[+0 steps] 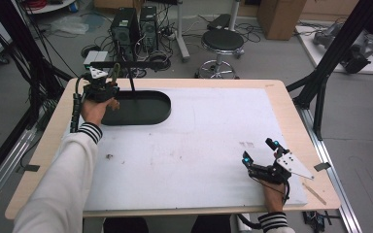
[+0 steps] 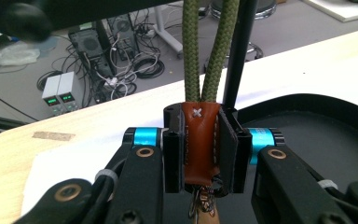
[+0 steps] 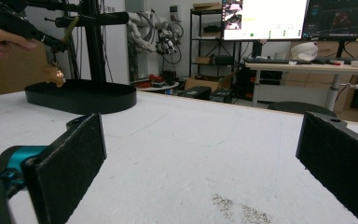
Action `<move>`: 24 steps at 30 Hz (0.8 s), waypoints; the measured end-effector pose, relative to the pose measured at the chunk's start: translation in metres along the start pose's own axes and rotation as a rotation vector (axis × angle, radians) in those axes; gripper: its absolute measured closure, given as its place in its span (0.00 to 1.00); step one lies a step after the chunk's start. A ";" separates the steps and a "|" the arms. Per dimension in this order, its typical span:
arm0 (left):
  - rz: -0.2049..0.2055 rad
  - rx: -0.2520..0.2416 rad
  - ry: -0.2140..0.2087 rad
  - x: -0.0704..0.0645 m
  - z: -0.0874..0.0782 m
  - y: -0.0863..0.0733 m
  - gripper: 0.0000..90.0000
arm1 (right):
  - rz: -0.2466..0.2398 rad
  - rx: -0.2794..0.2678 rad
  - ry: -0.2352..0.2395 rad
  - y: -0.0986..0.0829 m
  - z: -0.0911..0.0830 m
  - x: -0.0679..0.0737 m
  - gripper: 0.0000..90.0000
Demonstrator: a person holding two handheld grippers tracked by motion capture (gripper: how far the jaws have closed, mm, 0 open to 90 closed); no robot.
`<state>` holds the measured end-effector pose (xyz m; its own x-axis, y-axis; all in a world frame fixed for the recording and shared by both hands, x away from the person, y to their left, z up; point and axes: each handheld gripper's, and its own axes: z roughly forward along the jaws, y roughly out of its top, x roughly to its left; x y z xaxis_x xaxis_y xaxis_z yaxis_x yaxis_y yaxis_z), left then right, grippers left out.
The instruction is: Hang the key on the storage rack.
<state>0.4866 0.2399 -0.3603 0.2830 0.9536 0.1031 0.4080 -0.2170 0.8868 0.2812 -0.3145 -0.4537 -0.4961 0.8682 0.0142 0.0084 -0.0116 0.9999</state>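
Brown leather tab (image 2: 199,140) with white stitching, joining two strands of olive-green cord (image 2: 192,51), sits clamped between the jaws of the left claw (image 2: 200,154). The cord runs up from the tab to a black horizontal bar (image 1: 126,64) of a stand; the stand's upright post (image 2: 237,51) rises just behind the tab. A small metal clip and a tan piece hang below the tab, too blurred to identify. No writing readable on the tab.

The stand's black oval base tray (image 1: 150,114) lies on a white mat (image 1: 199,145) at the counter's (image 1: 291,121) far left, under the left claw. In the right gripper view the left claw shows at top left with the small tan charm (image 3: 53,73) dangling over the tray.

Right claw (image 1: 260,153) rests near the counter's near right corner, jaws spread wide, nothing between them, well apart from the stand. Its pads (image 3: 72,163) sit above bare mat with a dark speckled stain (image 3: 240,210).

Behind the counter: stool (image 1: 222,41), computer towers (image 1: 135,26), two small units with green displays (image 2: 59,93), digits unreadable. Monitors (image 3: 265,18) show text too small to read.
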 end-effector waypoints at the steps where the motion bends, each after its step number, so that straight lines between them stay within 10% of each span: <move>1: 0.003 -0.002 0.000 0.000 0.001 0.000 0.82 | 0.000 0.000 0.000 0.000 0.000 0.000 0.00; 9: -0.005 -0.012 -0.012 0.001 0.002 -0.001 0.78 | -0.005 -0.002 0.000 0.000 0.000 0.000 0.00; 11: 0.005 -0.032 -0.052 0.004 0.001 -0.003 0.75 | -0.005 -0.002 0.001 0.000 0.000 0.000 0.00; 13: -0.024 -0.046 -0.132 0.008 0.000 -0.004 0.41 | 0.002 -0.001 0.002 0.000 0.000 0.000 0.00; 16: -0.043 -0.057 -0.161 0.009 -0.005 -0.006 0.18 | 0.003 0.000 0.001 0.000 0.000 0.000 0.00; 24: -0.071 -0.276 -0.382 0.019 -0.069 -0.024 0.02 | -0.005 0.002 0.001 0.000 0.001 0.000 0.00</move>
<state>0.4224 0.2780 -0.3486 0.5825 0.8079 -0.0890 0.2064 -0.0412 0.9776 0.2818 -0.3141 -0.4537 -0.4974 0.8675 0.0091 0.0080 -0.0059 1.0000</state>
